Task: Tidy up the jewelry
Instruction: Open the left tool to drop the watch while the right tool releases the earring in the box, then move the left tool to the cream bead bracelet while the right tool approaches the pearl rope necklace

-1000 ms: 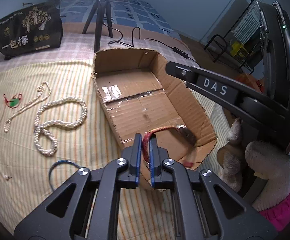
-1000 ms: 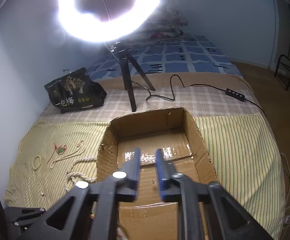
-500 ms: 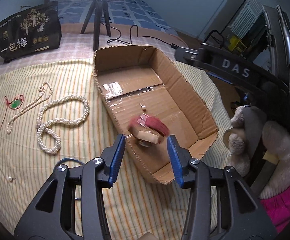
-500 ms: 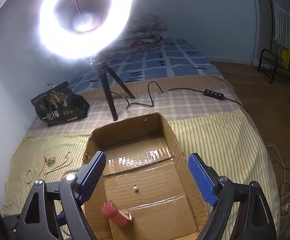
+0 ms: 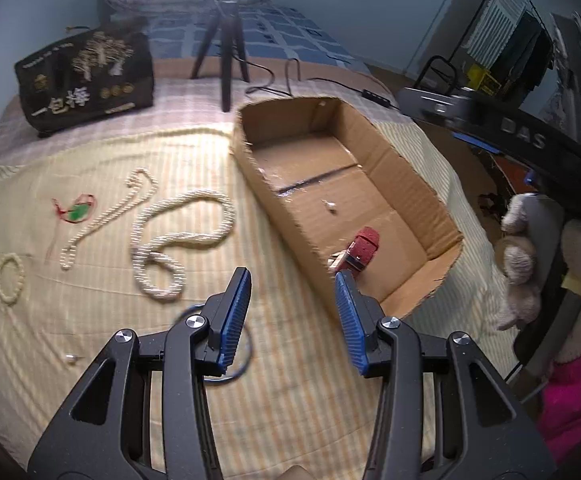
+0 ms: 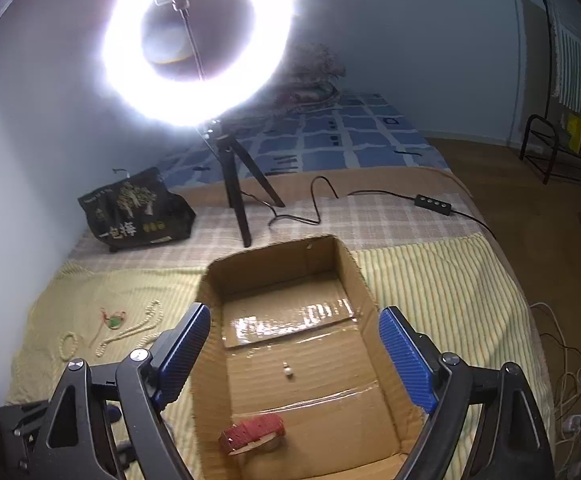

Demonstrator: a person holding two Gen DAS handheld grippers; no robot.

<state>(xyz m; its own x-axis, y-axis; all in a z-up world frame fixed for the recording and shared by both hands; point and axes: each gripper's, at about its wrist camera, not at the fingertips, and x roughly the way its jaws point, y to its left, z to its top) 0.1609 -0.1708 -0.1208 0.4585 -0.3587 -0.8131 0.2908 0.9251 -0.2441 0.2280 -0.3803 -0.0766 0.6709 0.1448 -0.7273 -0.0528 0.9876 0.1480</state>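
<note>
We find the red watch (image 6: 252, 432) and one pearl earring (image 6: 288, 372) lying in the cardboard box (image 6: 374, 320). Still out on the bed (image 5: 310, 400): two pearl necklaces, one bead bracelet, one green pendant, one blue ring, one stud. Left claw (image 5: 290, 312) and right claw (image 6: 294, 350) have just opened, both empty

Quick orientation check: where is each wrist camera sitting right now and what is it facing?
Left wrist: behind the open left gripper, angled down at the yellow striped cloth and pearl necklaces; the right gripper's arm shows at right.
Right wrist: behind the open right gripper, looking down over the brown cardboard box toward the ring light.
Shared: box, red-strap watch, necklaces.
</note>
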